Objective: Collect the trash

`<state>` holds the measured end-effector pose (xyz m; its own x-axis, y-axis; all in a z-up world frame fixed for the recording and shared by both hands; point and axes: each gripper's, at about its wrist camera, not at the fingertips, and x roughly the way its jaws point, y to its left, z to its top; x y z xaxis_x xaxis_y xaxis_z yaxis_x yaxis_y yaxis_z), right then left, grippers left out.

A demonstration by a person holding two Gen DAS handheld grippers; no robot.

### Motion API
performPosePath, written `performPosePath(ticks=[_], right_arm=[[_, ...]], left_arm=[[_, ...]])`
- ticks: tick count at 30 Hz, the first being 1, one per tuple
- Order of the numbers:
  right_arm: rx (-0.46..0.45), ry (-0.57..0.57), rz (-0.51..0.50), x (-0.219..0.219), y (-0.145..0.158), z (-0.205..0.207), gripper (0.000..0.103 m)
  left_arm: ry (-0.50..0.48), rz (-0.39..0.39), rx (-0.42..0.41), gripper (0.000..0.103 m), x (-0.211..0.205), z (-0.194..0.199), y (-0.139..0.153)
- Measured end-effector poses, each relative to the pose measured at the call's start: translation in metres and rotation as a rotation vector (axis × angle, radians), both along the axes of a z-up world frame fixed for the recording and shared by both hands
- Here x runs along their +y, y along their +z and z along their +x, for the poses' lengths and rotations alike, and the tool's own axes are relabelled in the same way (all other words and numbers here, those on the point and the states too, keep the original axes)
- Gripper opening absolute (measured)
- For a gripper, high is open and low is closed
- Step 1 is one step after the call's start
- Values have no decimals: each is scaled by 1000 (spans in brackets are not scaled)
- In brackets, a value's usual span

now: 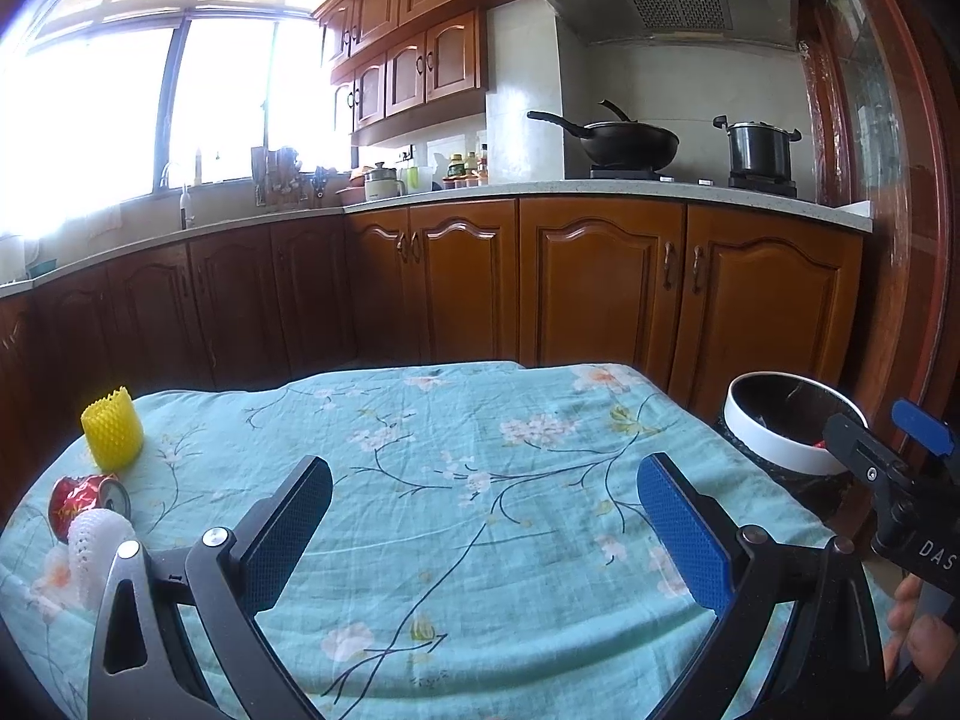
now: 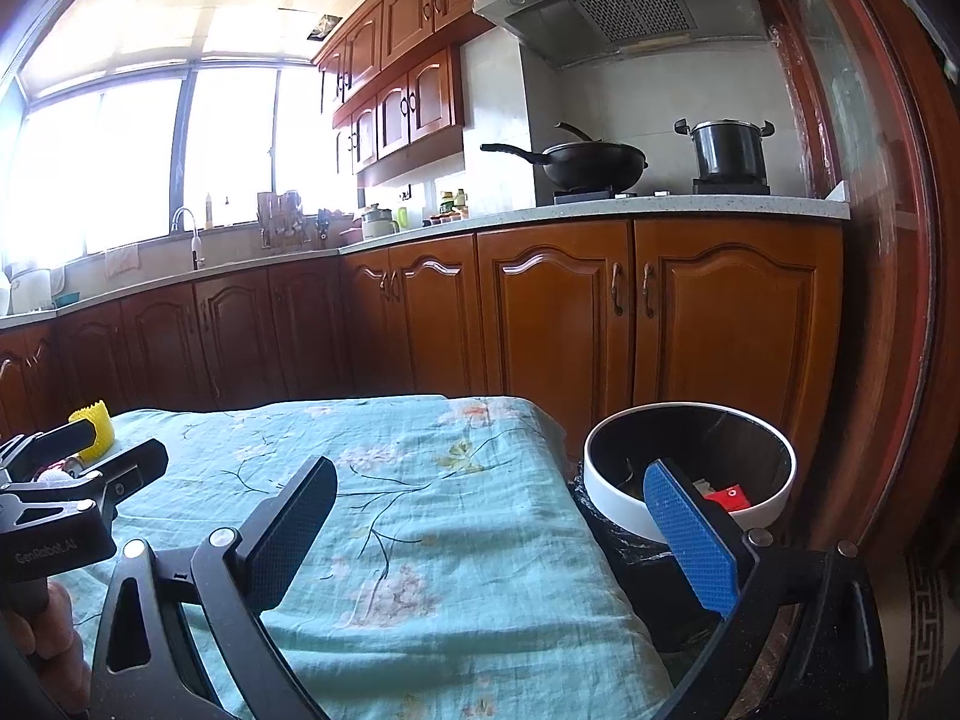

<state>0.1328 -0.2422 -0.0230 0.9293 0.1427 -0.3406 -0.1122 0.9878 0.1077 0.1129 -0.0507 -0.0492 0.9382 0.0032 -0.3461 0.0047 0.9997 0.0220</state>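
A yellow foam net sleeve [image 1: 113,427] stands at the table's left side, with a crushed red can [image 1: 89,503] and a white foam net [image 1: 95,543] lying in front of it. My left gripper [image 1: 483,525] is open and empty above the floral cloth, to the right of these. A white-rimmed trash bin [image 2: 690,471] stands off the table's right edge, with red trash [image 2: 729,497] inside. My right gripper [image 2: 492,531] is open and empty near the table's right edge, its blue finger [image 2: 690,534] in front of the bin. The bin also shows in the left wrist view [image 1: 786,429].
The table carries a teal floral cloth [image 1: 456,480]. Wooden kitchen cabinets [image 1: 600,282] run behind it, with a wok [image 1: 624,141] and a pot [image 1: 759,150] on the stove. A wooden door frame [image 2: 888,300] stands at the right.
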Motion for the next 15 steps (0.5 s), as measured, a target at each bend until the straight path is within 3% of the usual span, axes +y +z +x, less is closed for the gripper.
performPosePath(ticks=[15], right_arm=[[5, 5, 18, -1, 1, -1, 103]], left_arm=[[-9, -2, -3, 102, 1, 1, -1]])
